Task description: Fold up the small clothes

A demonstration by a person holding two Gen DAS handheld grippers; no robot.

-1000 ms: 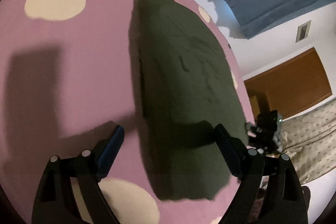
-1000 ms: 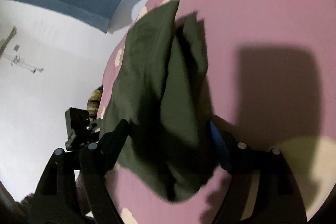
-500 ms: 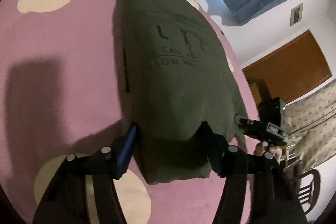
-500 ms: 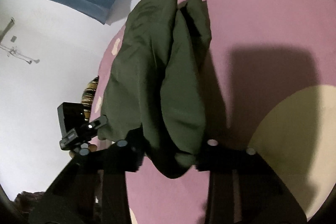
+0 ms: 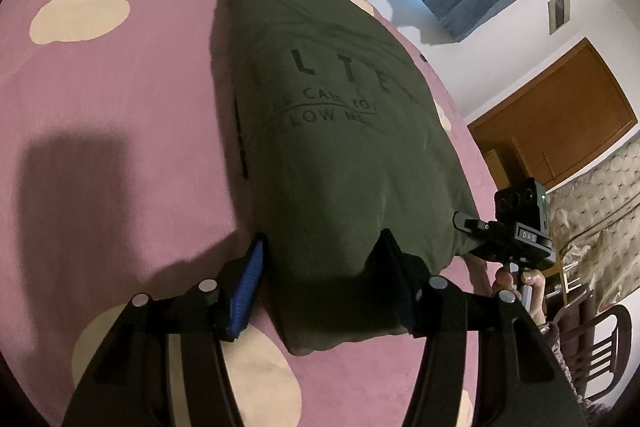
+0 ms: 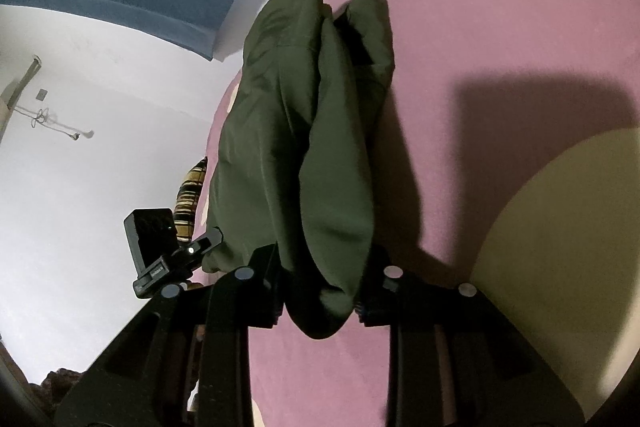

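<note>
Now the olive-green shirt (image 5: pixel 340 155) lies folded on the pink spotted bedspread (image 5: pixel 120 99), its near edge pinched at each corner by the left gripper (image 5: pixel 320 287) and the still-closing right gripper (image 6: pixel 320 291).

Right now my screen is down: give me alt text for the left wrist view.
The left tool is clamped on the near edge of a dark olive green folded cotton T-shirt with black lettering, lying on a pink bedsheet with cream spots. At the shirt's right edge, the right tool reaches in.
</note>
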